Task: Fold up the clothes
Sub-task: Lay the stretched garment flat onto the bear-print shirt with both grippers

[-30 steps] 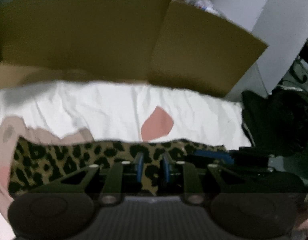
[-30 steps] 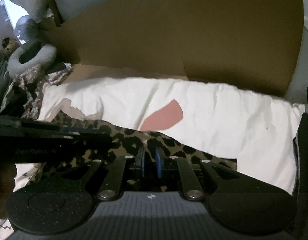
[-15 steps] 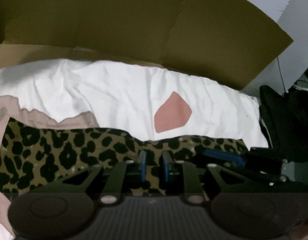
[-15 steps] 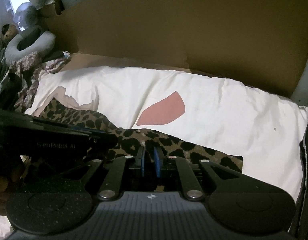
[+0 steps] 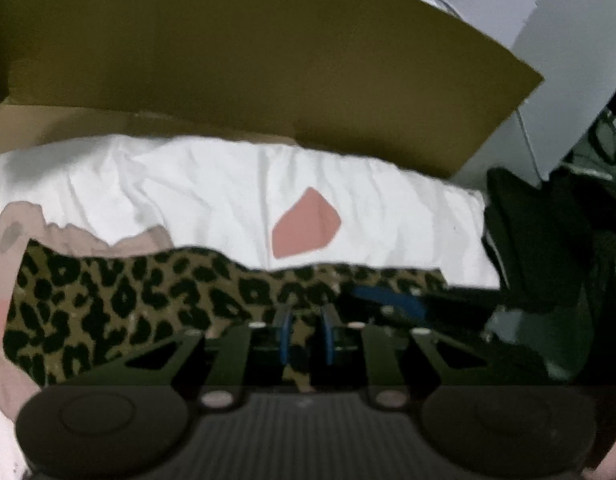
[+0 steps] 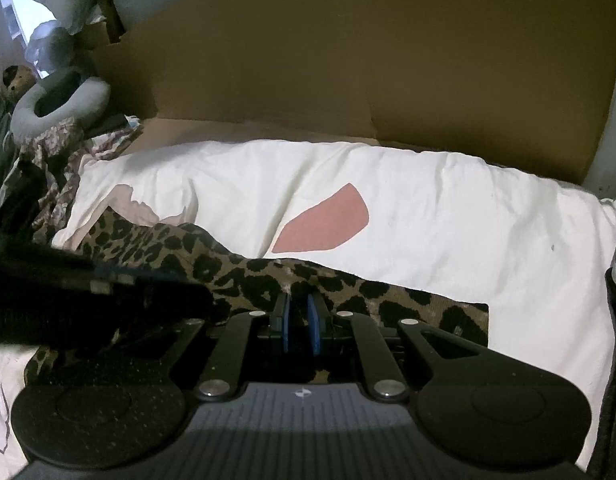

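Note:
A leopard-print garment [image 5: 127, 304] lies across a white sheet [image 5: 211, 188] that bears a pink patch [image 5: 303, 228]. My left gripper [image 5: 305, 320] has the garment's near edge between its blue pads, and its jaws are closing on the cloth. To its right, the right gripper [image 5: 392, 300] reaches in over the same edge. In the right wrist view, my right gripper [image 6: 299, 312] is shut on the leopard-print garment [image 6: 235, 276], with cloth bunched between the pads. The left gripper [image 6: 107, 288] shows there as a dark bar at the left.
A brown cardboard wall [image 5: 227, 60] stands behind the sheet. A pale pink garment [image 5: 11, 224] lies under the leopard cloth at the left. Dark clothes [image 5: 548, 240] are piled at the right edge. A grey neck pillow [image 6: 59, 100] and floral fabric [image 6: 55, 148] lie far left.
More of the leopard cloth now shows in both views, spread wider over the sheet. The left gripper's pads stand a little closer together. The right gripper's hold looks the same.

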The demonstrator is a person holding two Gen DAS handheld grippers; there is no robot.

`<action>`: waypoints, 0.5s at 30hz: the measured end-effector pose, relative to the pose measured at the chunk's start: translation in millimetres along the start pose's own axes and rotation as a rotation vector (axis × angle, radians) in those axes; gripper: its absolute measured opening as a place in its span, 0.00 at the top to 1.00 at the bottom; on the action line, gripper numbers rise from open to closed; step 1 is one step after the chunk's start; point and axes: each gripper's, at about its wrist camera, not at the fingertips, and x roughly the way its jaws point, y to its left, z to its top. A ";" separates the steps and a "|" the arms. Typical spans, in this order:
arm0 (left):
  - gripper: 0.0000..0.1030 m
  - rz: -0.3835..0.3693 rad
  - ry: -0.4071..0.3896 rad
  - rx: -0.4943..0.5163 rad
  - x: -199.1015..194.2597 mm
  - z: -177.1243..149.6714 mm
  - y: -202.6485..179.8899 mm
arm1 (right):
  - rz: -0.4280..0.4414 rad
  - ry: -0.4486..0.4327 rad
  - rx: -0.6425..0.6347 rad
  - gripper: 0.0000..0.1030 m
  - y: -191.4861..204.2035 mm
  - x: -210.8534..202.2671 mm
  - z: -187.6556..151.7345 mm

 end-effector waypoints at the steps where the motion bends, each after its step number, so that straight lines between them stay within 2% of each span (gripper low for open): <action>1: 0.84 0.005 0.006 -0.006 3.5 -1.5 0.6 | 0.004 -0.001 -0.003 0.85 -0.4 0.2 -0.4; 3: 0.83 0.009 -0.005 -0.033 9.2 -2.7 4.6 | 0.011 -0.001 -0.007 0.85 -1.4 1.0 -0.4; 11: 0.97 0.036 0.017 -0.071 24.6 3.2 16.1 | 0.050 0.019 0.066 0.85 -10.3 -6.9 -0.5; 15: 0.97 0.036 0.024 -0.083 28.7 3.6 19.6 | 0.075 0.023 0.093 0.85 -17.3 -18.6 -5.2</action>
